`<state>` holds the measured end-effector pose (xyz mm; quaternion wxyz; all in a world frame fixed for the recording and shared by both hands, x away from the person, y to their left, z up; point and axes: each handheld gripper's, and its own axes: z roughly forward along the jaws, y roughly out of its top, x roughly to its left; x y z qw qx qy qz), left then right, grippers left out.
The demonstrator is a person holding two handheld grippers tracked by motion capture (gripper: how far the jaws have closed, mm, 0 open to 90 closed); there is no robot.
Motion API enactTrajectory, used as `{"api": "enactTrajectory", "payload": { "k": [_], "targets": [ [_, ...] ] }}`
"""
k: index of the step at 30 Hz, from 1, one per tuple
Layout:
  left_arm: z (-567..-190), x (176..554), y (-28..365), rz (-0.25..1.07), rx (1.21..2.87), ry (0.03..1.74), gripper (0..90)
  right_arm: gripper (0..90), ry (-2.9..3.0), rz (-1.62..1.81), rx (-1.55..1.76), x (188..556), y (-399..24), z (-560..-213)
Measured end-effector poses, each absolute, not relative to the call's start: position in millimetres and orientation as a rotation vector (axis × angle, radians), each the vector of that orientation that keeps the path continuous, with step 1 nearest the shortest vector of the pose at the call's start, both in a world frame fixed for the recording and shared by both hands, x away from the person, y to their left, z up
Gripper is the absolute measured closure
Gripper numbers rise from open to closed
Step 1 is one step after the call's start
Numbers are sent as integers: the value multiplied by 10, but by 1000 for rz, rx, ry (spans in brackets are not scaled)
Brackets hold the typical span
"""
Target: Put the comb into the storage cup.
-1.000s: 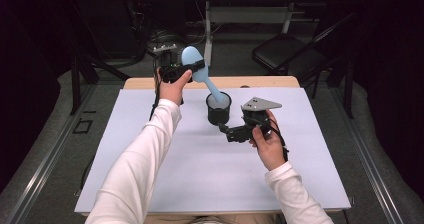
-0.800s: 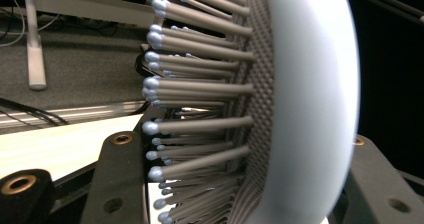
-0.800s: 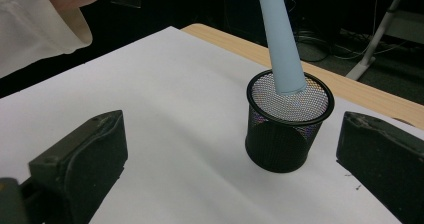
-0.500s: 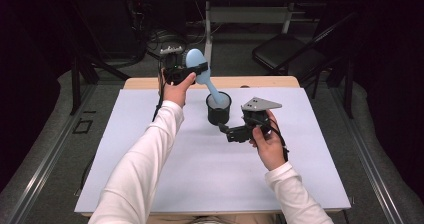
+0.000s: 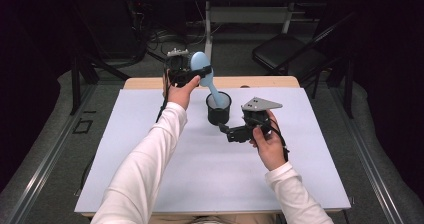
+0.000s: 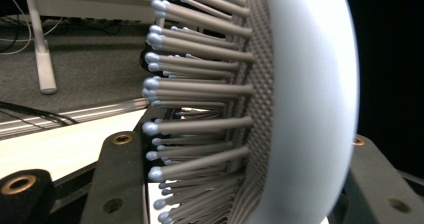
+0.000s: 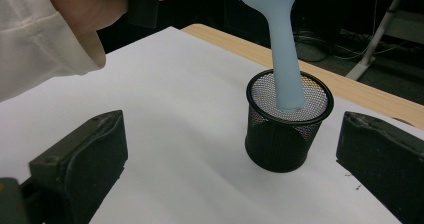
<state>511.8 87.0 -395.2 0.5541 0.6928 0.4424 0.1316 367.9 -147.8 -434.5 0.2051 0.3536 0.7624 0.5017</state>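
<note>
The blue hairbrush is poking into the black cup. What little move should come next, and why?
Probably lower the hairbrush a bit more, then let go. Its handle tip already sits inside the mesh cup, yet the left tool grips the head up high. The right tool waits open beside the cup.

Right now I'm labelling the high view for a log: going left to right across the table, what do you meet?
Left hand-held gripper shut on the blue hairbrush → black mesh cup holding the brush's handle → right hand-held gripper, open.
</note>
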Motion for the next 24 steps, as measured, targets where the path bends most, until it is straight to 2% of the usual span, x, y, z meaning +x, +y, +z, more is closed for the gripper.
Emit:
{"api": "enactTrajectory", "payload": {
  "k": [24],
  "targets": [
    [-4072,5131,731,330,1720,1010,483,0,2128,1403,987,3679,-1481,-4349]
  ]
}}
